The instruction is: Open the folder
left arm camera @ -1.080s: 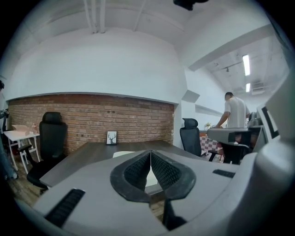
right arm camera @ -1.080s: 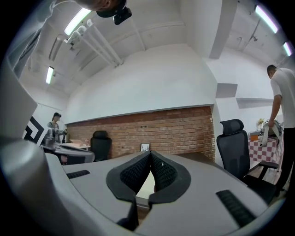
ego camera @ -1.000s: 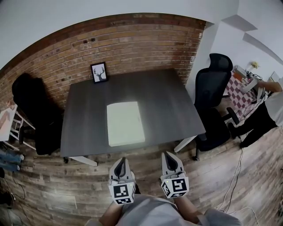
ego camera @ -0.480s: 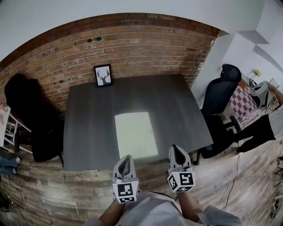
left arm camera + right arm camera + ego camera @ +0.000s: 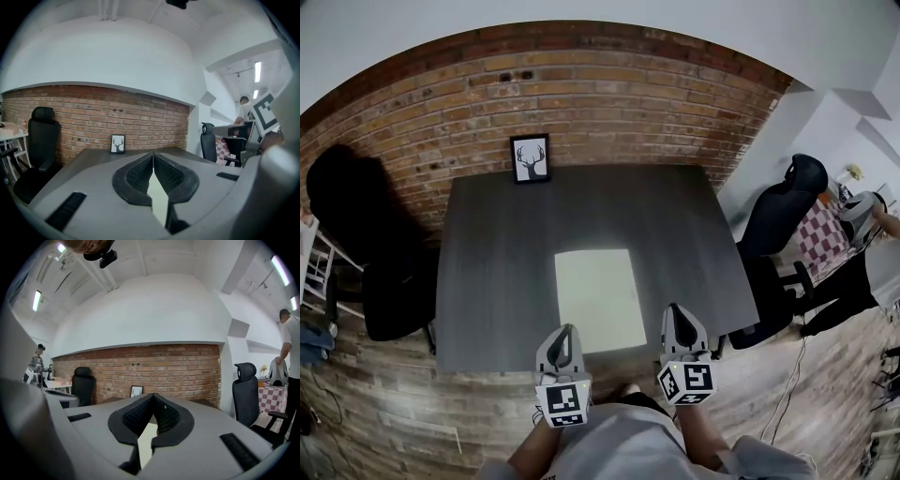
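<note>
- Brick wall (image 5: pixel 609 84) runs behind the counter (image 5: pixel 487 244), with wood floor (image 5: pixel 394 422) around it.
- Counter is dark grey. A framed deer print (image 5: pixel 531 157) stands upright at the counter's far edge, left of centre, against the wall.
- Folder (image 5: pixel 600 300) is pale, closed and flat on the counter. It sits near the counter's near edge, slightly right of centre, well apart from the print.
- Left tool (image 5: pixel 562 330) is at the counter's near edge, by the folder's near left corner. Jaws are clenched pad to pad with nothing between them. I can't tell whether it touches the folder.
- Right tool (image 5: pixel 675 309) is at the counter's near edge, just right of the folder's near right corner. It is also clenched and empty.
- In the left gripper view, the left tool (image 5: pixel 153 159) shows a strip of folder (image 5: pixel 158 199) through the gap below its closed pads.
- The right gripper view shows the same for the right tool (image 5: pixel 153 397), with the folder (image 5: pixel 145 437) below it.
- One black chair (image 5: pixel 384 291) stands off the counter's left side and another (image 5: pixel 783 211) off its right side.
- A person (image 5: pixel 862 253) stands beyond the counter's right side, well apart from it.
</note>
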A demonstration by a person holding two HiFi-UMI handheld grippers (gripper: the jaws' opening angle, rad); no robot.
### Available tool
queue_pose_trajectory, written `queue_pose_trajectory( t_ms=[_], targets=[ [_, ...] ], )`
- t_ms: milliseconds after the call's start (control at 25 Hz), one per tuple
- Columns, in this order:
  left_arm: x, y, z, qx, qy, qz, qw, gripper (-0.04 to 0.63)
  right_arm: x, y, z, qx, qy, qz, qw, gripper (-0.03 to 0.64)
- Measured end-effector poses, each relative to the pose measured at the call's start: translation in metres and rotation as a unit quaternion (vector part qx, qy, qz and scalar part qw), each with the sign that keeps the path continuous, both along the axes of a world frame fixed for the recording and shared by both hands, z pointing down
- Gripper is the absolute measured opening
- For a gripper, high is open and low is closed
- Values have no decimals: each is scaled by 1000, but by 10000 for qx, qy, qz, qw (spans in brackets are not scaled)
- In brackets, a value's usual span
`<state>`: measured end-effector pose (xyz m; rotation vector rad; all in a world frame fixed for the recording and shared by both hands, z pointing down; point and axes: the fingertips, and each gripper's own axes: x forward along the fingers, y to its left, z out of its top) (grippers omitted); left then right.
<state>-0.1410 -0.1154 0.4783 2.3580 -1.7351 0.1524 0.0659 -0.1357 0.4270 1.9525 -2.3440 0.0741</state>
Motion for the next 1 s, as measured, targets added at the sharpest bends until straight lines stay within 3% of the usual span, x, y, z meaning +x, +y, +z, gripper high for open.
queue_pose_trajectory(
  t_ms=[320, 520, 680, 760, 1000],
  targets=[
    [14, -23, 3, 31, -62, -326, 9994, 8, 6, -40, 9, -77, -152, -433, 9989, -2],
    [29, -34, 0, 124, -105, -603, 9980, 8, 8, -57, 16, -169, -362, -1011, 9941, 0],
    [53, -44, -1, 119, -204, -439, 9988, 9, 16, -65, 28, -374, -403, -1267, 9904, 32],
    [66, -47, 4, 62, -317, -288, 9991, 121, 20, -68, 37, -487, -395, -1343, 9890, 67],
    [89, -50, 23, -144, -717, -79, 9973, 120, 35, -76, 82, -1039, -473, -1346, 9843, 78]
  ],
)
